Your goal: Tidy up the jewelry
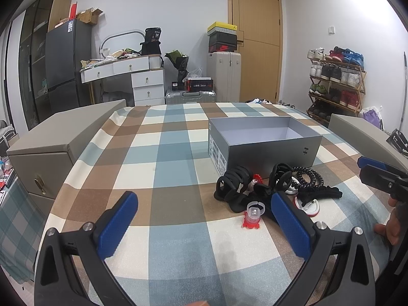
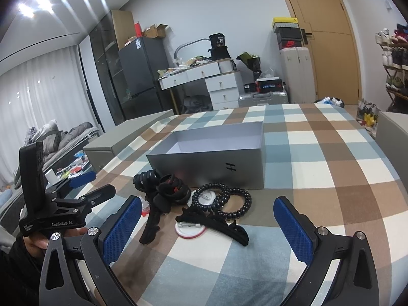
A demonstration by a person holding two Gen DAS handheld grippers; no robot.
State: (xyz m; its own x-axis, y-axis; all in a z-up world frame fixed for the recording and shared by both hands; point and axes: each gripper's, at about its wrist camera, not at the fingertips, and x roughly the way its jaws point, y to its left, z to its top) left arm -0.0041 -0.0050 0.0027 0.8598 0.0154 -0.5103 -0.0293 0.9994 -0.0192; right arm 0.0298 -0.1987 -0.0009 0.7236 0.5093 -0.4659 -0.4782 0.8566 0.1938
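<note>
Two grippers hover over a table draped in a blue, brown and cream checked cloth (image 1: 158, 158), in a cluttered bedroom with a white drawer desk (image 1: 142, 76), a dark fridge (image 1: 67, 58), a wooden door (image 1: 257, 38) and a shoe rack (image 1: 334, 81).

The left gripper (image 1: 204, 219) has its blue-padded fingers spread wide and empty. The cloth between and ahead of them lies bare up to the far table edge. Just beyond its right fingertip sits the jewelry pile, with a small red-and-clear plastic ring (image 1: 252, 216) nearest.

The right gripper (image 2: 207, 219) is likewise wide apart, holding nothing. Between its fingers lies a long black claw hair clip (image 2: 216, 223), its long axis running from left-far to right-near, over a round white badge with a red rim (image 2: 190, 229). Past the clip lie black coiled hair ties (image 2: 224, 199) and bulkier black claw clips (image 2: 163, 188).

Behind the pile stands an open grey cardboard box (image 2: 211, 164), long side facing the right gripper, interior empty. Open cloth stretches right of the right finger.
</note>
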